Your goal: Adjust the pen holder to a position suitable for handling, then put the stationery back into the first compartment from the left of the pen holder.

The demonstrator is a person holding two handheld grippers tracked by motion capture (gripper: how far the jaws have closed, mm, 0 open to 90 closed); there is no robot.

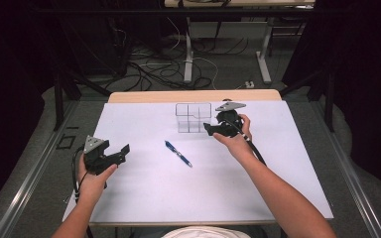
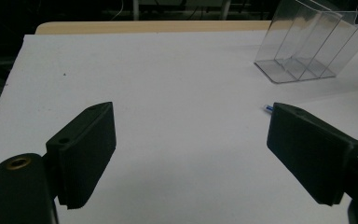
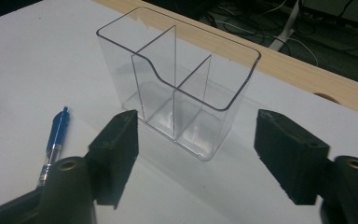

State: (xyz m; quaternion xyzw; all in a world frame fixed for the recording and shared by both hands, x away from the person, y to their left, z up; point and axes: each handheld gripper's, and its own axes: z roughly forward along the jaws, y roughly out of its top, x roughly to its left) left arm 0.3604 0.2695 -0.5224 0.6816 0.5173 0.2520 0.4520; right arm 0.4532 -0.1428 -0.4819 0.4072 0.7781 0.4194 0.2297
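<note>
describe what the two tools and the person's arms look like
Both are black two-jaw handheld devices. The left tool and right tool each carry a grey three-cornered plate on top and trail a black cable. The pads are ribbed rectangular blocks, with brass-coloured pivots. Forearms are bare, no sleeves.

This looks like a lab or test room set up for recording. A white board lies on a wooden table inside a dark metal frame. Beyond the table's far edge, loose cables sprawl over the grey floor around white desk legs, with black curtains at both sides.
</note>
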